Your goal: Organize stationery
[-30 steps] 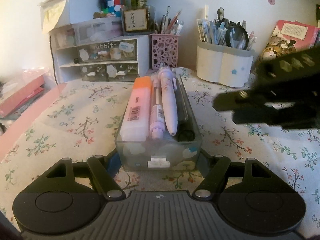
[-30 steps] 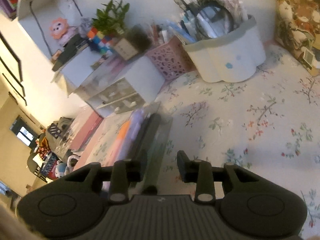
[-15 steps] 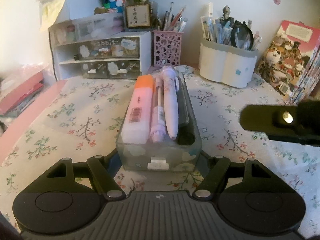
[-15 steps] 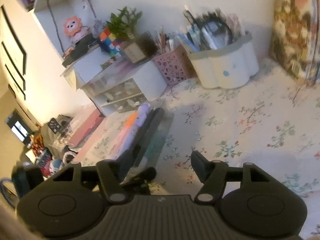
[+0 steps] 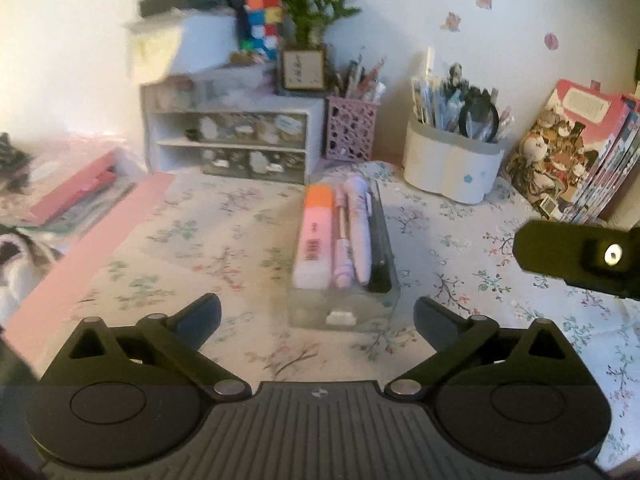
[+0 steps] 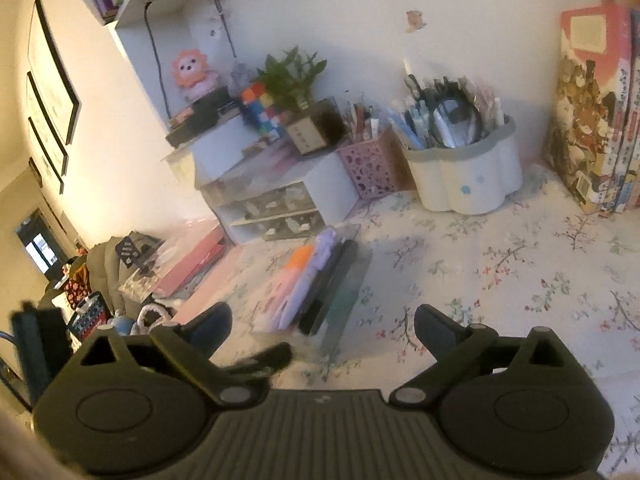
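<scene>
Jaws of both grippers opening, clear of the drawer tray (image 5: 344, 312).

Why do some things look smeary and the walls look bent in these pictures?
Left wrist view: the clear plastic drawer box of pens and the white drawer cabinet are motion-smeared. Right wrist view: the box is smeared too, the wall glows yellow on the left, and the round lens bends the white shelf.

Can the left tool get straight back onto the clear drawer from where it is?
Probably yes. The left tool is opening, nothing between its fingers, and the drawer sits dead ahead on bare tablecloth. The right tool is off to the side, clear of that path.
</scene>
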